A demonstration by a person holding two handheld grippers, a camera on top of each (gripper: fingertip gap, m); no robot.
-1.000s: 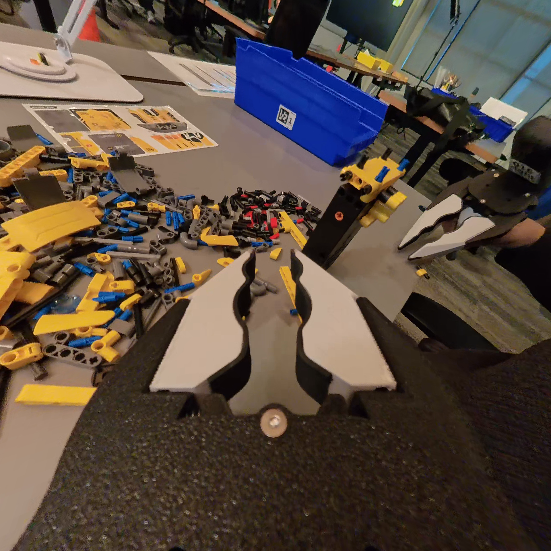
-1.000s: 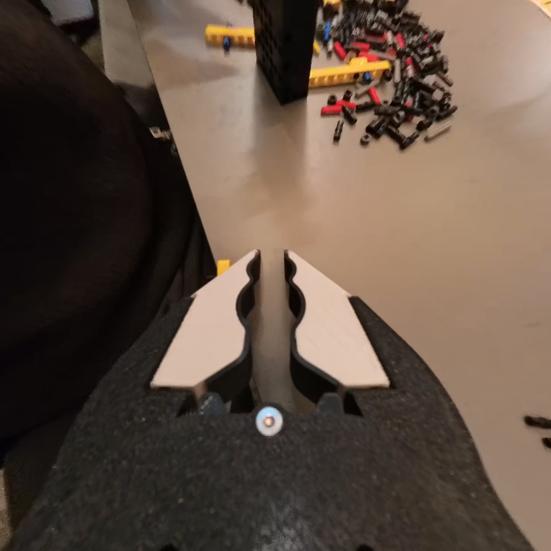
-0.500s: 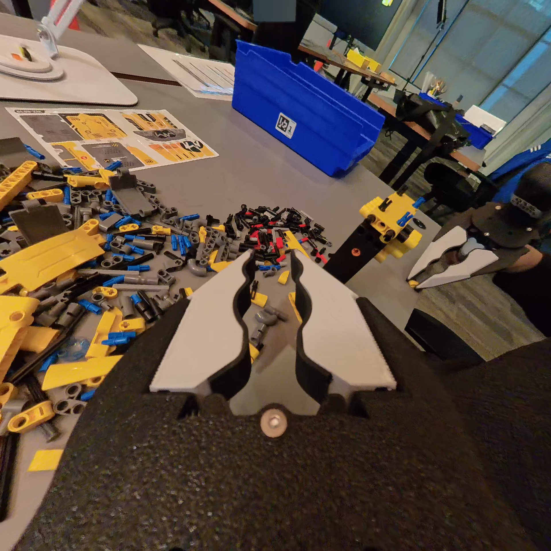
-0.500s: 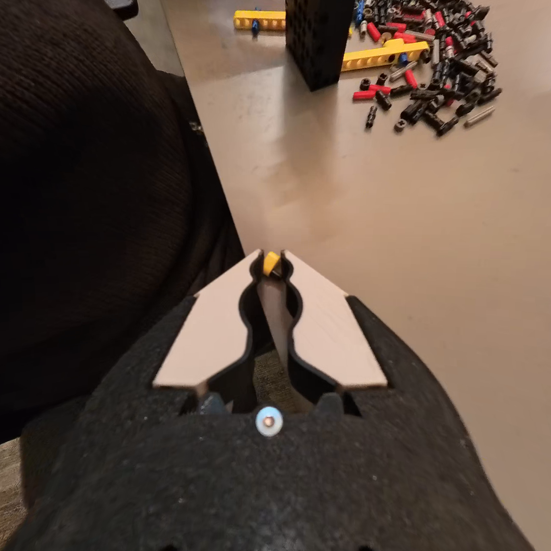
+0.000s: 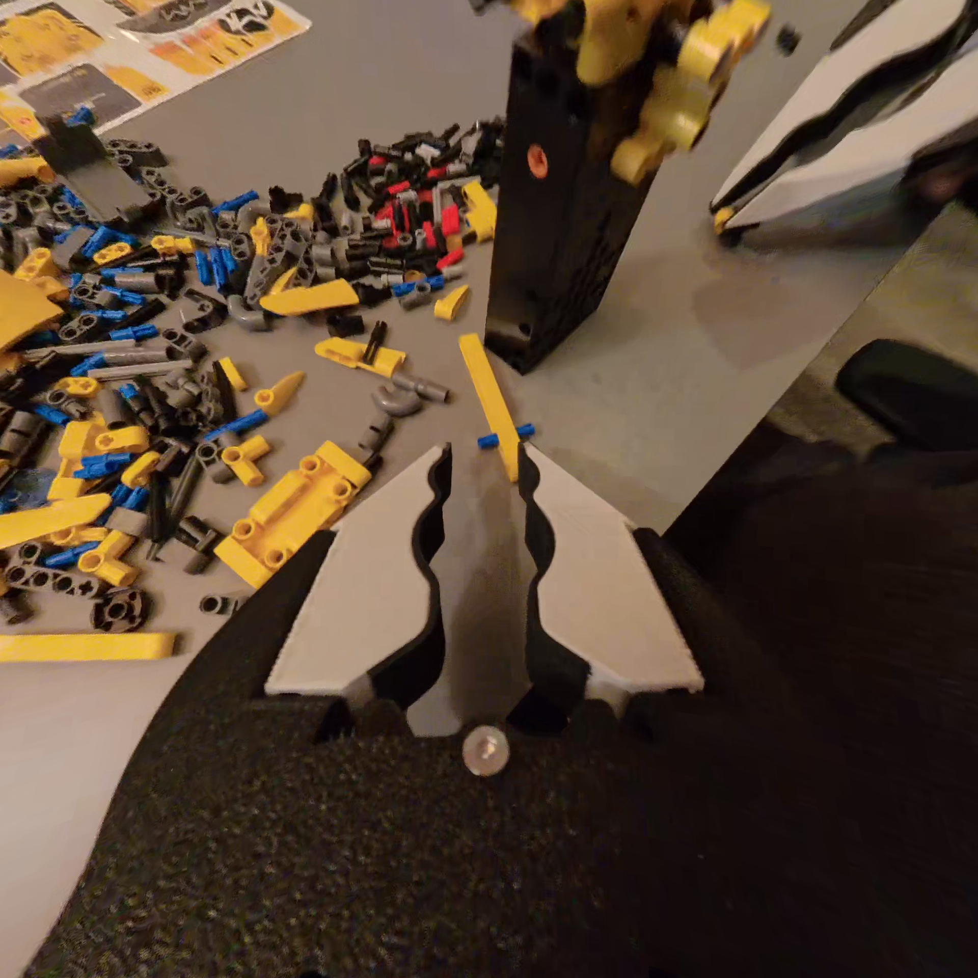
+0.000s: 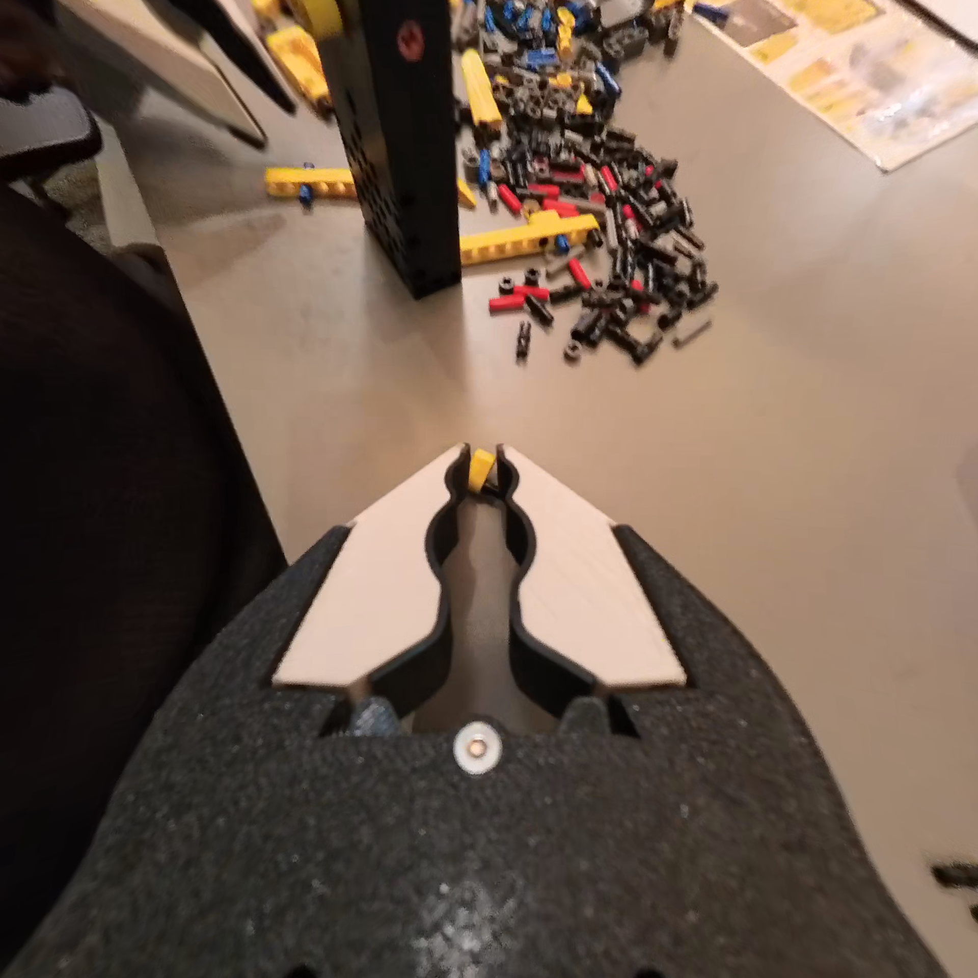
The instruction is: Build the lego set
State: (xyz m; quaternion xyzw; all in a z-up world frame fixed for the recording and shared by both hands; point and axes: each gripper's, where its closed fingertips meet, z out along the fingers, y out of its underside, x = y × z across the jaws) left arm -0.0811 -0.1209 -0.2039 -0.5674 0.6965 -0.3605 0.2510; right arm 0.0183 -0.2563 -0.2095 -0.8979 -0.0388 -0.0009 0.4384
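Note:
My right gripper [image 6: 482, 454] is shut on a small yellow piece [image 6: 480, 469] at its tips, held just above the table near its front edge. It also shows in the left wrist view [image 5: 724, 221] with the yellow piece at its tips. My left gripper [image 5: 486, 455] is open and empty, low over the table, its tips beside a long yellow beam [image 5: 491, 402] with a blue pin. A tall black block [image 5: 561, 222] stands upright just ahead, with a yellow assembly [image 5: 661, 79] on top. It also shows in the right wrist view [image 6: 402, 153].
A wide spread of yellow, blue, grey, black and red building pieces [image 5: 211, 328] covers the table's left and middle. A printed instruction sheet [image 5: 132, 58] lies at the far left. The table's edge [image 5: 825, 338] runs at the right, with a dark chair [image 5: 910, 391] beyond.
My left gripper has moved forward and down, closer to the black block and yellow beam. My right gripper has closed on the small yellow piece and lifted it over the table.

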